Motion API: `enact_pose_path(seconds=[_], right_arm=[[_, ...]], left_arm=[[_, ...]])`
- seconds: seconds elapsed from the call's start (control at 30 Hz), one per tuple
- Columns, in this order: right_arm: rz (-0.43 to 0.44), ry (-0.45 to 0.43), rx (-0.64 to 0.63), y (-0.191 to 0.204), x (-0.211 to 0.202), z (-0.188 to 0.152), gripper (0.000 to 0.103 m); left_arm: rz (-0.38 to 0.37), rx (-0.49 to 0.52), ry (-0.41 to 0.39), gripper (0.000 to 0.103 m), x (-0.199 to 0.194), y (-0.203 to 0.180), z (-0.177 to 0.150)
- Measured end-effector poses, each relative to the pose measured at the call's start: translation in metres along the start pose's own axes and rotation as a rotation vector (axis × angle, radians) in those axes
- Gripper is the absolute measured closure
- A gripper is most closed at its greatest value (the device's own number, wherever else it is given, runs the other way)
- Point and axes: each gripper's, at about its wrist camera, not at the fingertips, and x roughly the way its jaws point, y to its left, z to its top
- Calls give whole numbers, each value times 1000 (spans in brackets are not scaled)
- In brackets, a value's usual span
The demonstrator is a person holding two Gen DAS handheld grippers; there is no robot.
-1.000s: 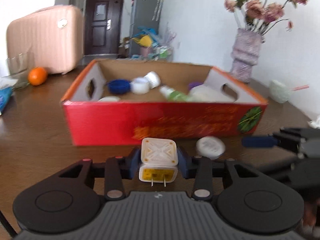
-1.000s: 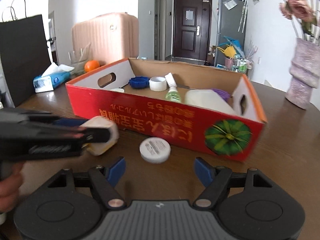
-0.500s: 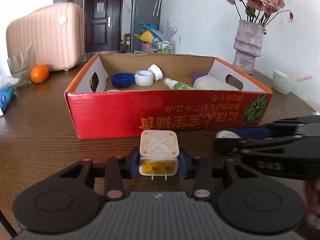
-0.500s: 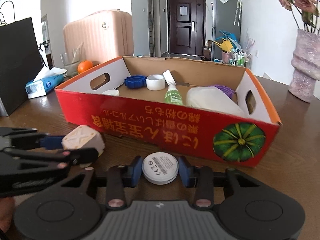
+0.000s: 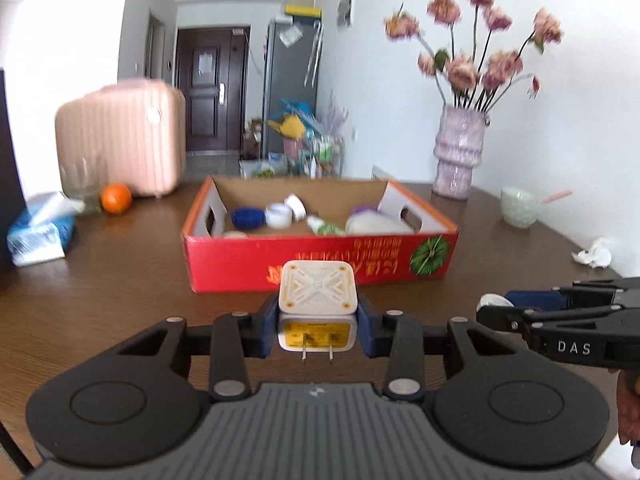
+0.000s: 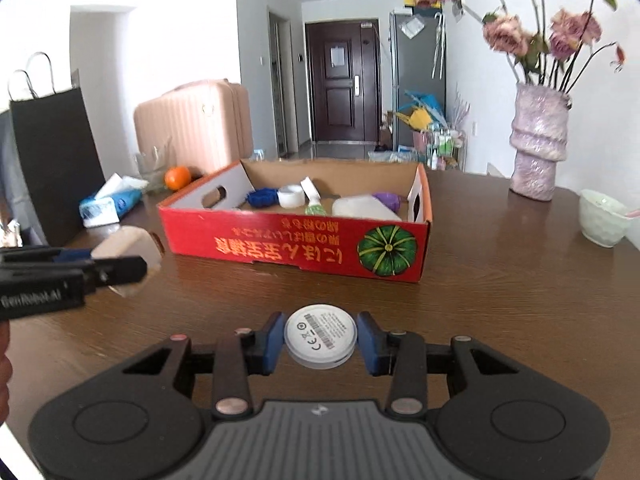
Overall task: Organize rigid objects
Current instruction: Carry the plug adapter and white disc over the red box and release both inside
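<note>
Left wrist view. Your left claw (image 5: pixel 318 320) is closed on the white plug adapter (image 5: pixel 317 294); both blue pads press its sides. The adapter's two prongs point back toward the camera, and its patterned face points up and away. It is held above the brown worktop (image 5: pixel 120 280), on the near side of the red cardboard box (image 5: pixel 320 258). The box stands open-topped in the middle of the worktop. Inside it you see a blue cap (image 5: pixel 246 217), a white tape roll (image 5: pixel 279 215), a green-and-white bottle (image 5: pixel 324 226) and a white container (image 5: pixel 376 225). At the right edge, your right claw (image 5: pixel 494 306) enters from the side, with a sliver of the white round disc (image 5: pixel 493 301) visible at its tip. Far right on the worktop stand a pink vase (image 5: pixel 458 152) with flowers and a pale green bowl (image 5: pixel 519 207). Far left lie an orange (image 5: pixel 115 198) and a tissue pack (image 5: pixel 38 232).

Right wrist view. Your right claw (image 6: pixel 320 342) is closed on the white round disc (image 6: pixel 320 335); its printed label faces up. The disc is held above the worktop (image 6: pixel 500 280), near the camera and apart from the box (image 6: pixel 296 246), which lies farther off. At the left edge, your left claw (image 6: pixel 128 268) grips the adapter (image 6: pixel 128 248) level with the box's near left corner, beside it without touching. A black paper bag (image 6: pixel 52 160) and a pink suitcase (image 6: pixel 192 128) stand at the far left.
</note>
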Motion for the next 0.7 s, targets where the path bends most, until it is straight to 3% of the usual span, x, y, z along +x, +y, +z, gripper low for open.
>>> enact_pose_path(seconds=[0.4,0.7], right_arm=[[32,-101,-21,21,-66,-5,64],[12,-113,-19,15,-60,0,64]], left_arm=[[36,-27,-52,64,-61,0,-1],[32,-15,-47,64,-44,2,7]])
